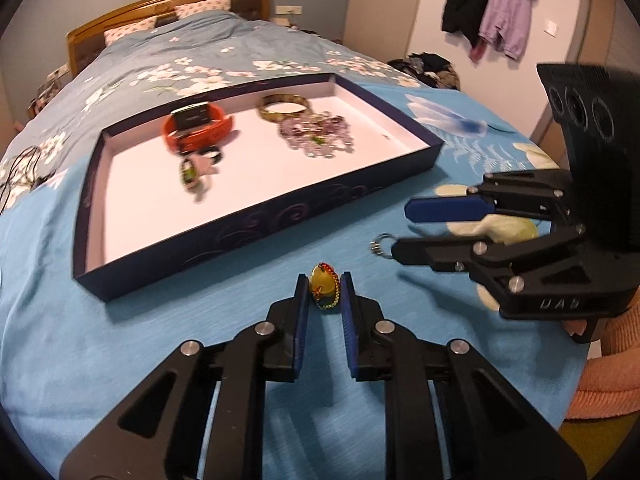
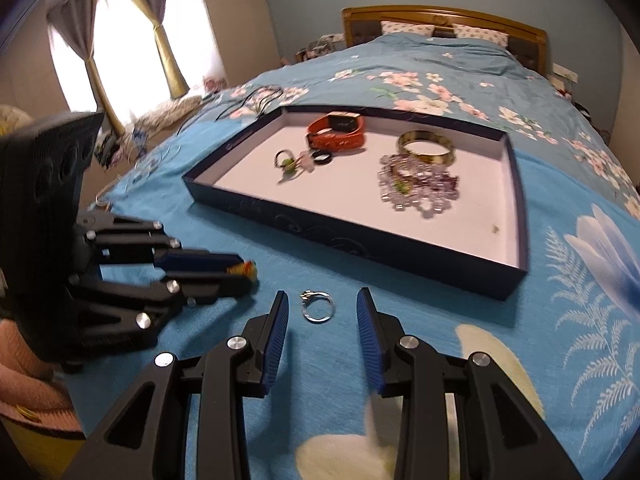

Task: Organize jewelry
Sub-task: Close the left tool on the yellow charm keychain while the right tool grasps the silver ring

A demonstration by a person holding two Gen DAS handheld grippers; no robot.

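Note:
A yellow pendant with a coloured bead chain (image 1: 325,291) lies on the blue bedspread between the fingertips of my left gripper (image 1: 325,286), whose jaws stand narrowly apart beside it; whether the pads touch it is unclear. It shows at that gripper's tips in the right wrist view (image 2: 243,269). A silver ring (image 2: 317,306) lies on the bedspread between the tips of my open right gripper (image 2: 322,299); it also shows in the left wrist view (image 1: 381,244). The dark blue tray (image 1: 256,224) with a white floor holds an orange watch (image 1: 197,127), a gold bangle (image 1: 284,106), purple beads (image 1: 316,136) and small rings (image 1: 198,166).
The tray (image 2: 352,232) lies on a bed with a floral blue cover and a wooden headboard (image 2: 444,16). Black cords (image 2: 256,98) lie left of the tray. An orange cushion (image 1: 600,376) sits at the bed's near edge. Clothes (image 1: 496,12) hang on the wall.

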